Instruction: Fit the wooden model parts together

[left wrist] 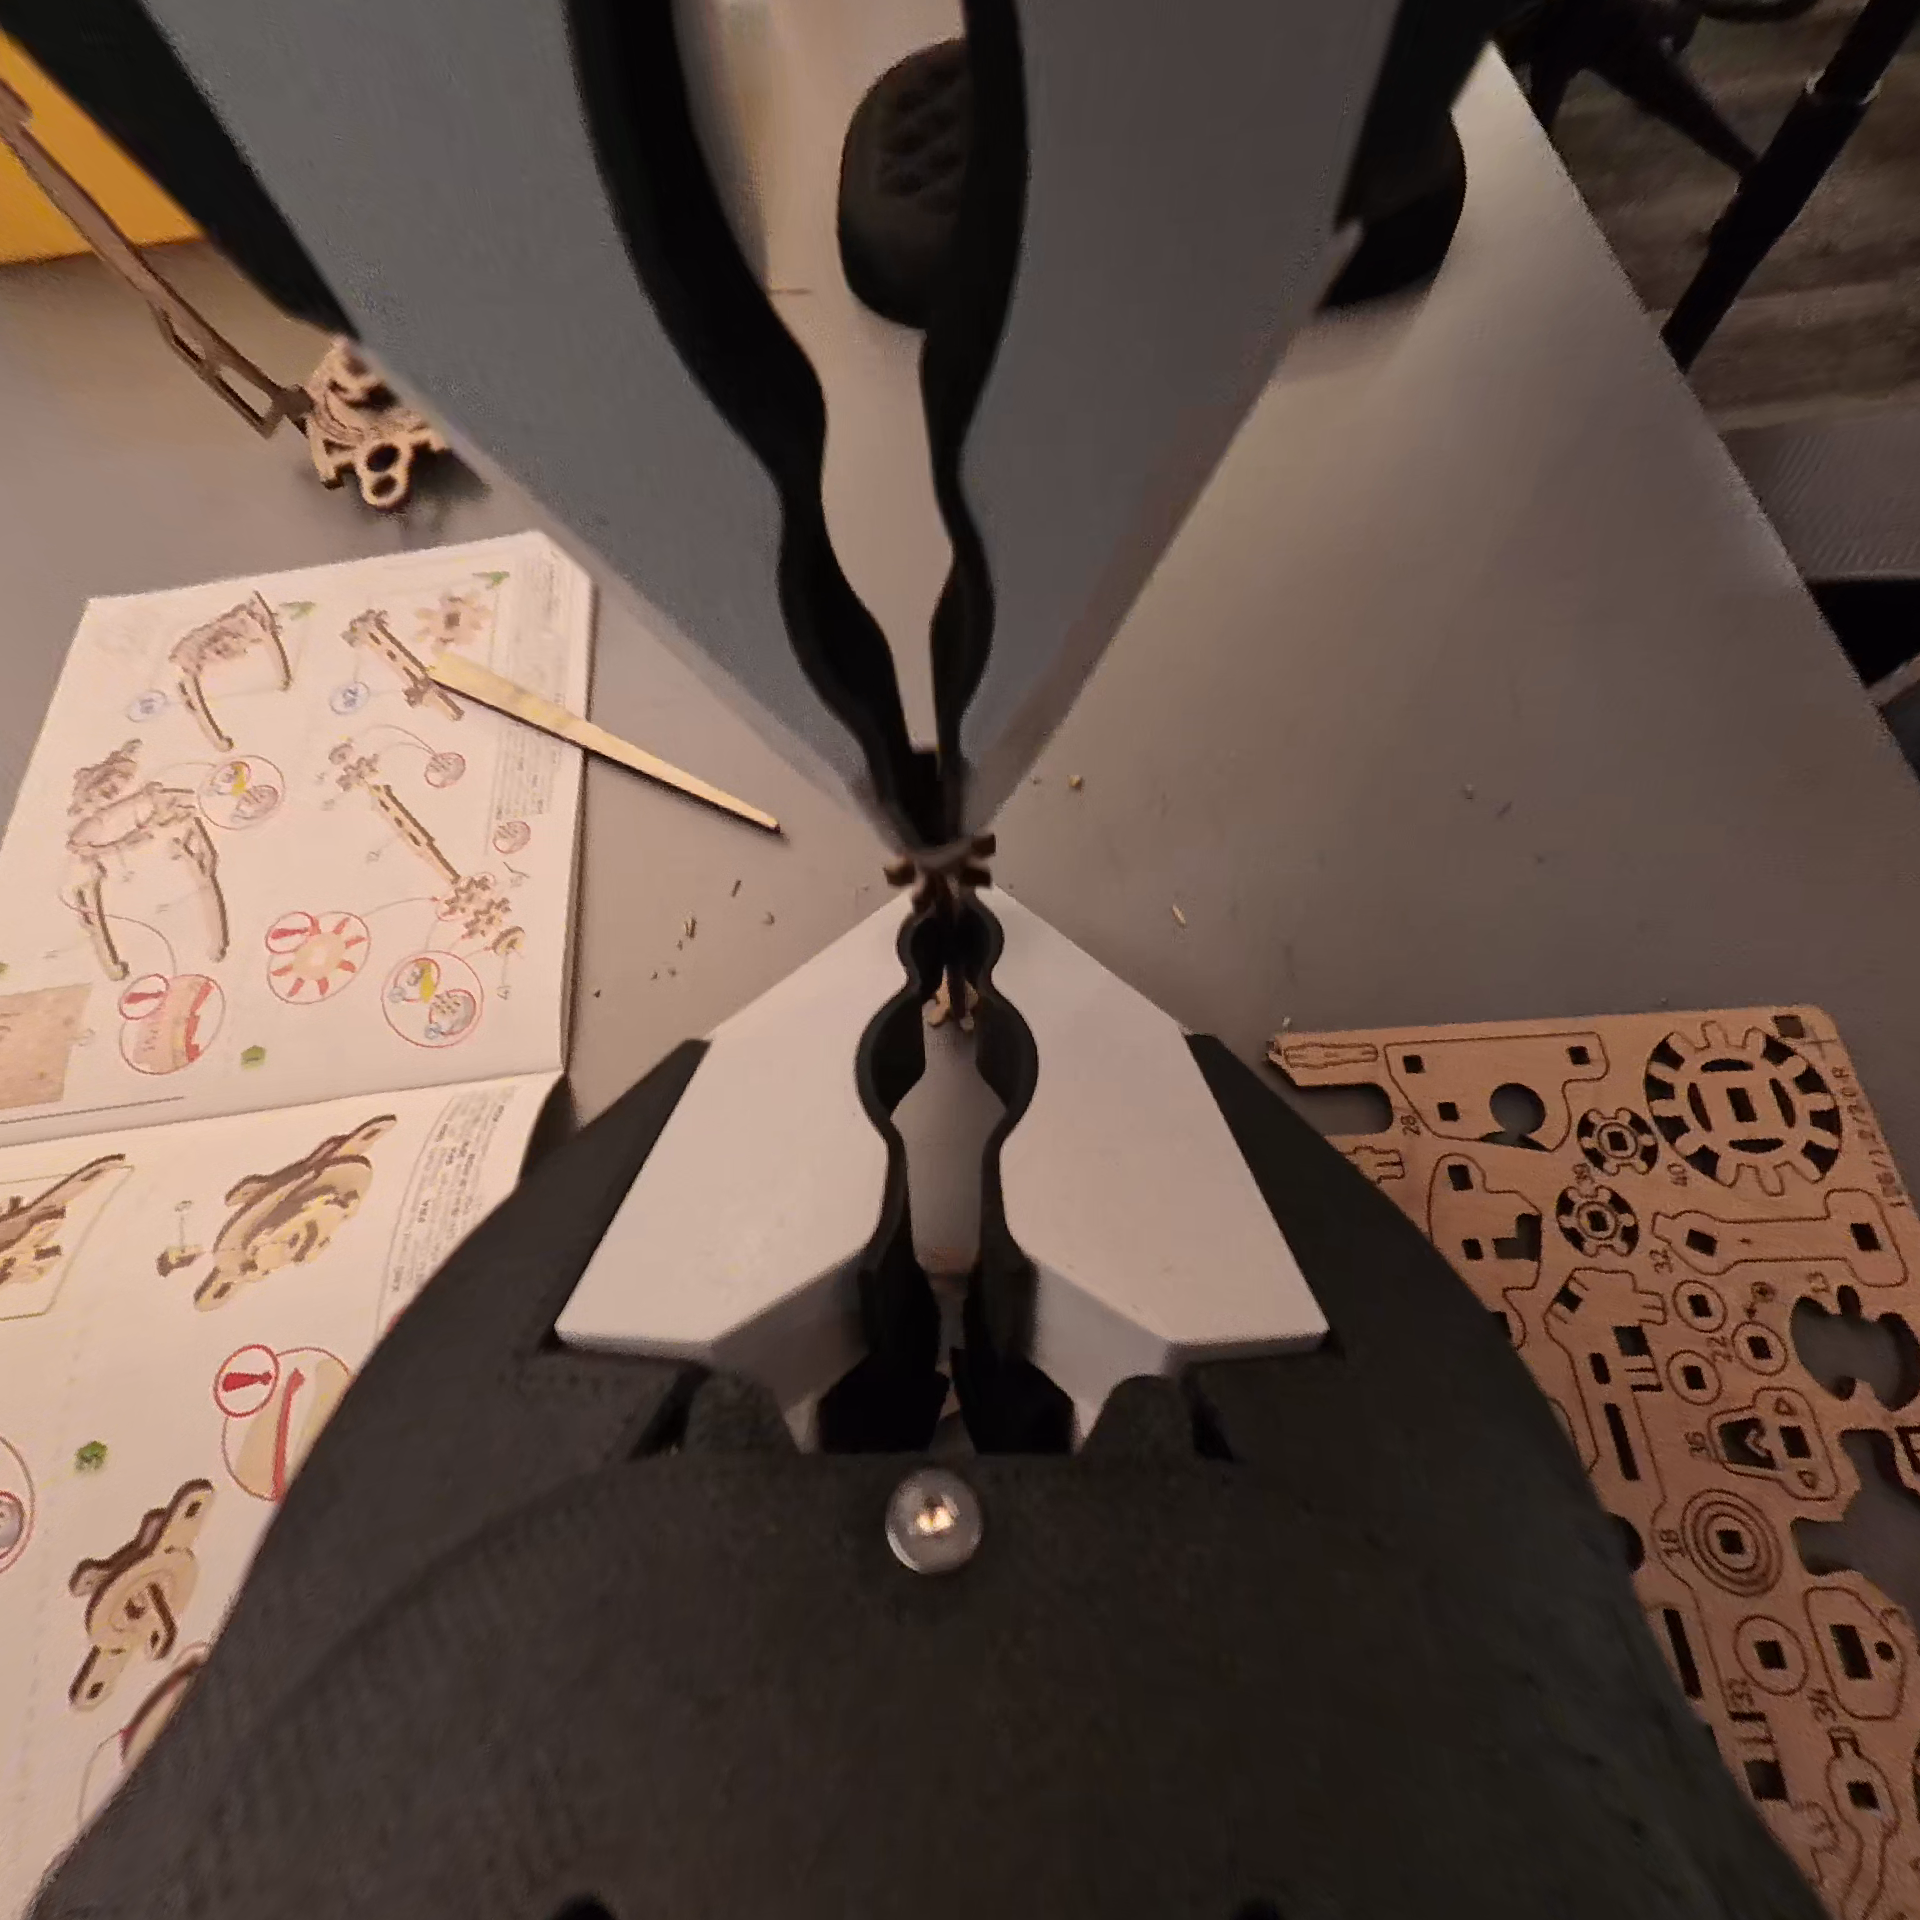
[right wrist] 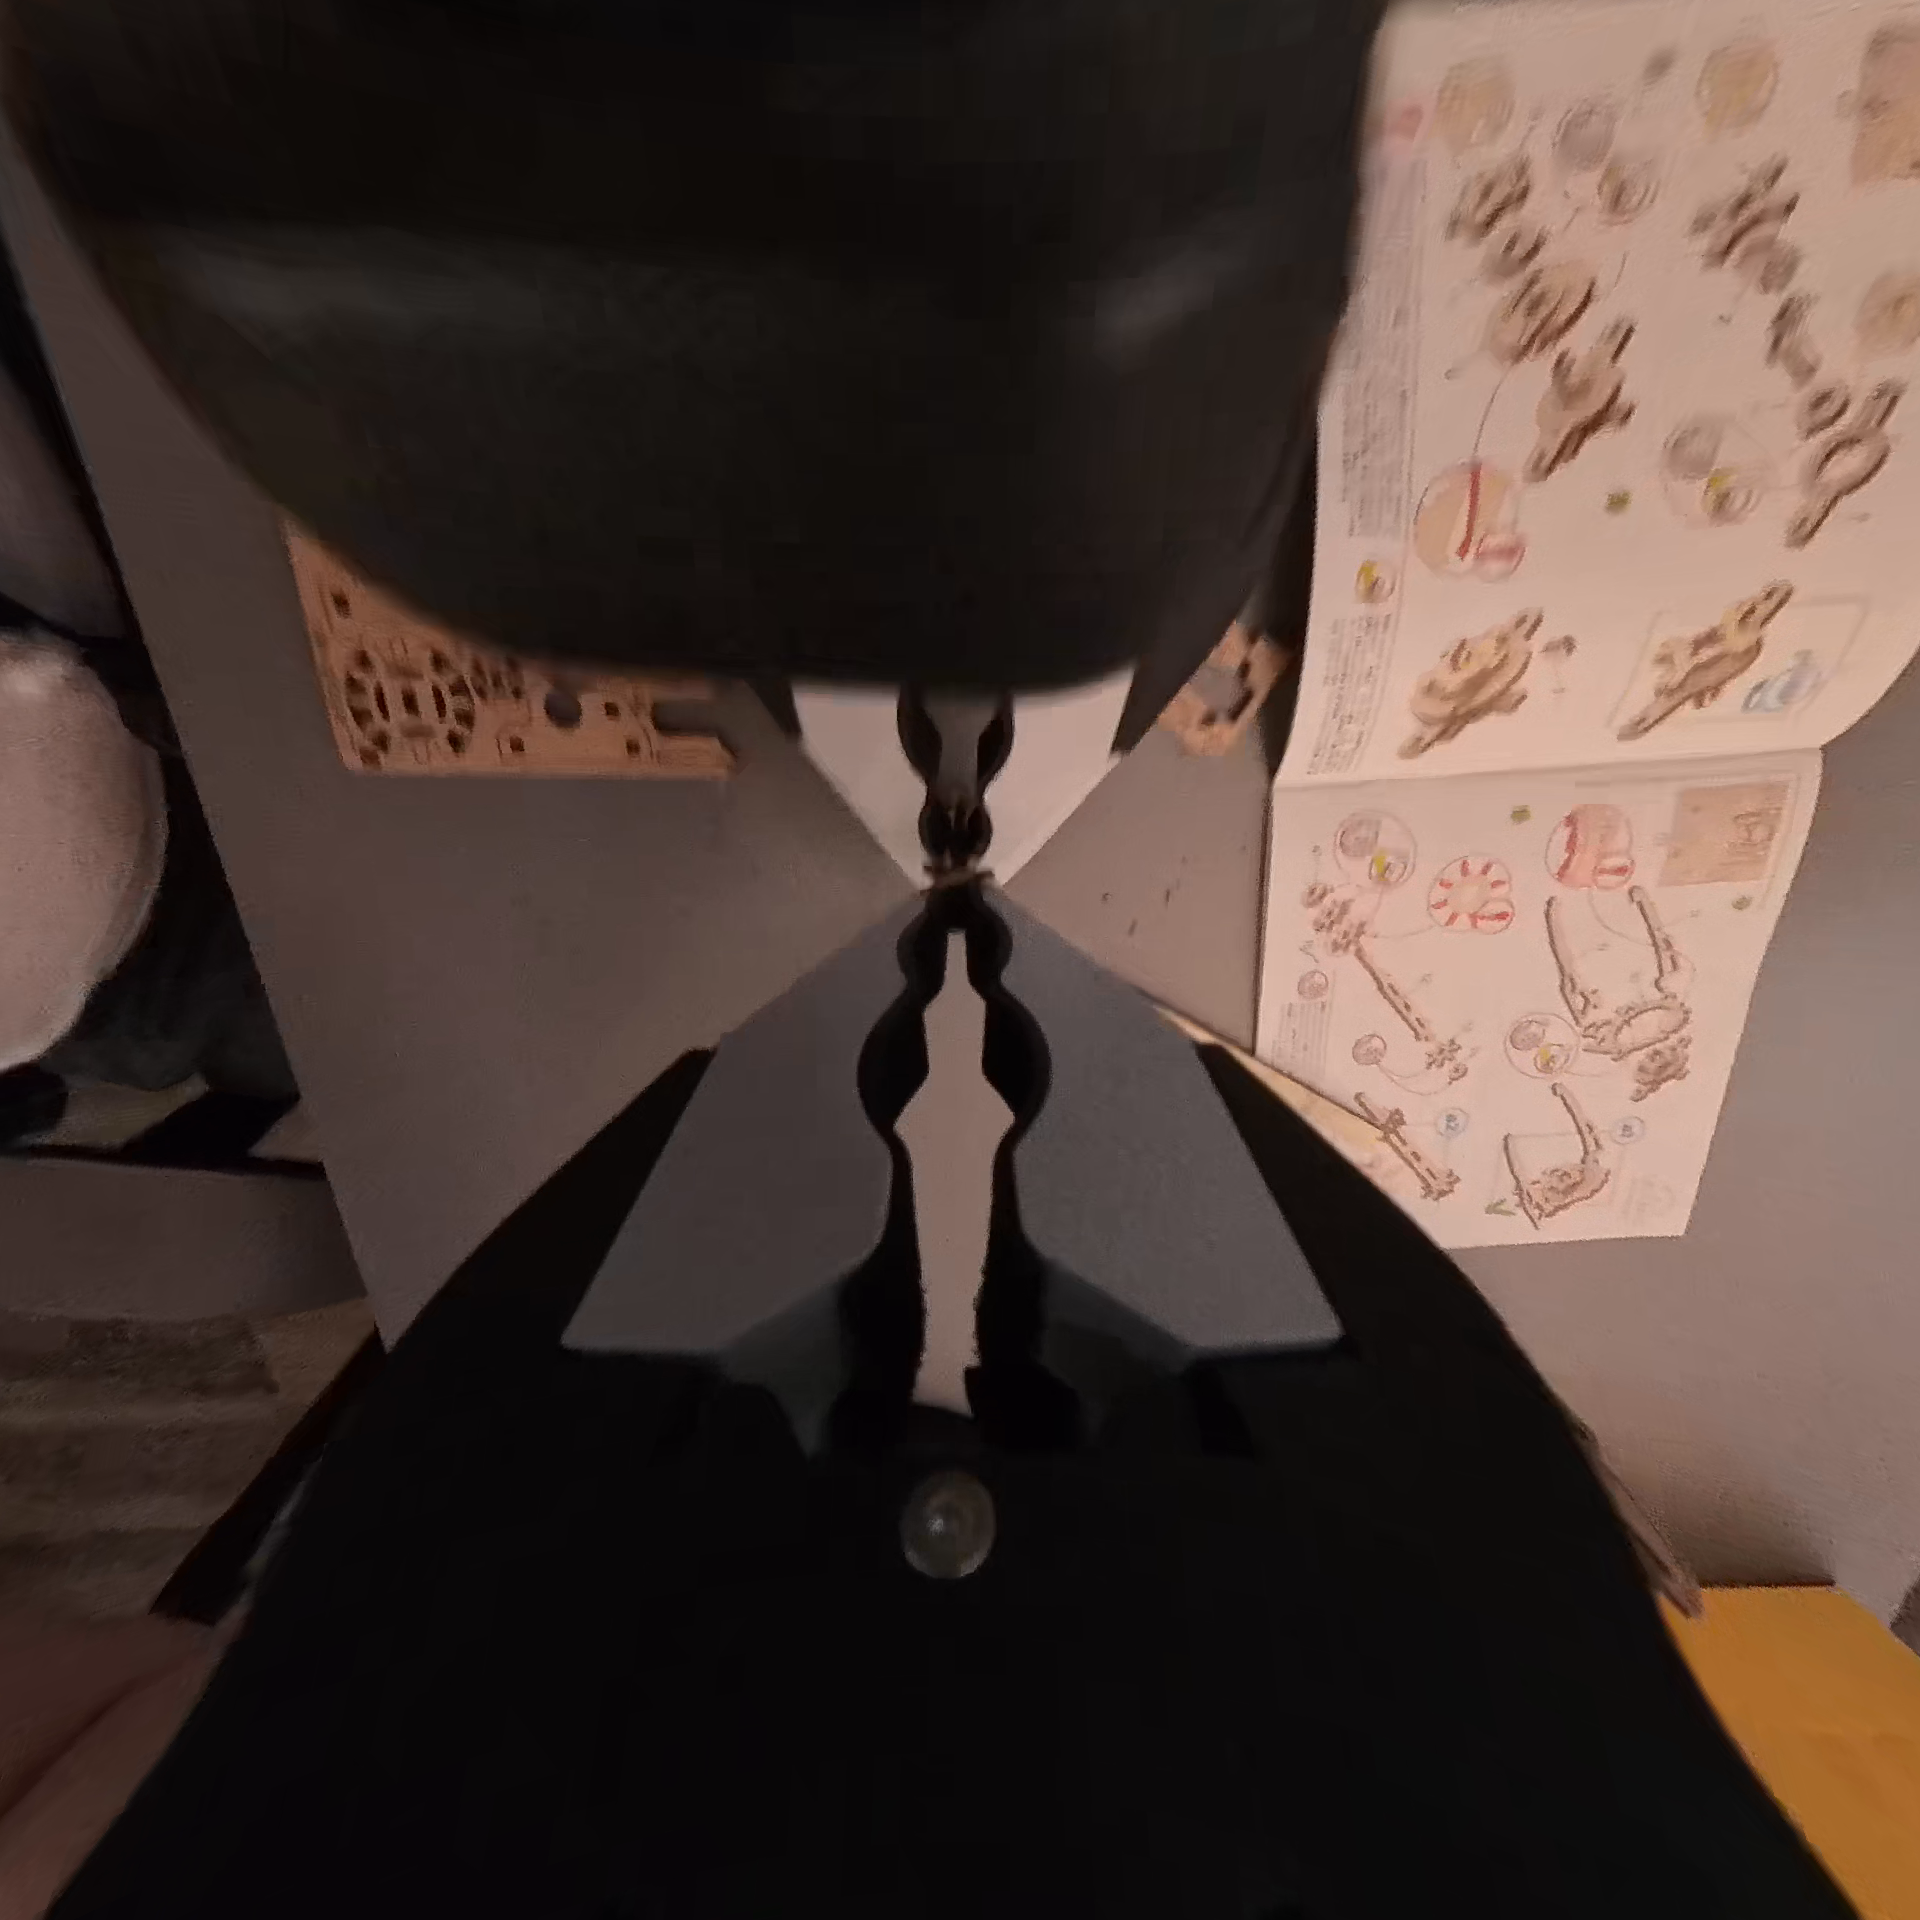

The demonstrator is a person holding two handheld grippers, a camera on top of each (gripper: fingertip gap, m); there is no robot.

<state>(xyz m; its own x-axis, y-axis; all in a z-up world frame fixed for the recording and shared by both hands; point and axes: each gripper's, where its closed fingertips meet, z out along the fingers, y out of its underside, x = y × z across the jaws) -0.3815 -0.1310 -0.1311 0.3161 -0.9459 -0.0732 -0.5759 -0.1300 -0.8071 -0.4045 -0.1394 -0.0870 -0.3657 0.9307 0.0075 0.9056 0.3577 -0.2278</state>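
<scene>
Left wrist view: my left gripper and my right gripper meet tip to tip above the grey table, both pinched on the small toothed wooden gear pieces; laser-cut plywood parts sheet lies right; illustrated instruction booklet lies left, a thin wooden stick across it.

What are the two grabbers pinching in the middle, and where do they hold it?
Both hold tiny wooden gear-like parts tip to tip. The left gripper and right gripper each pinch them at their very fingertips; exactly which edge cannot be told.
</scene>
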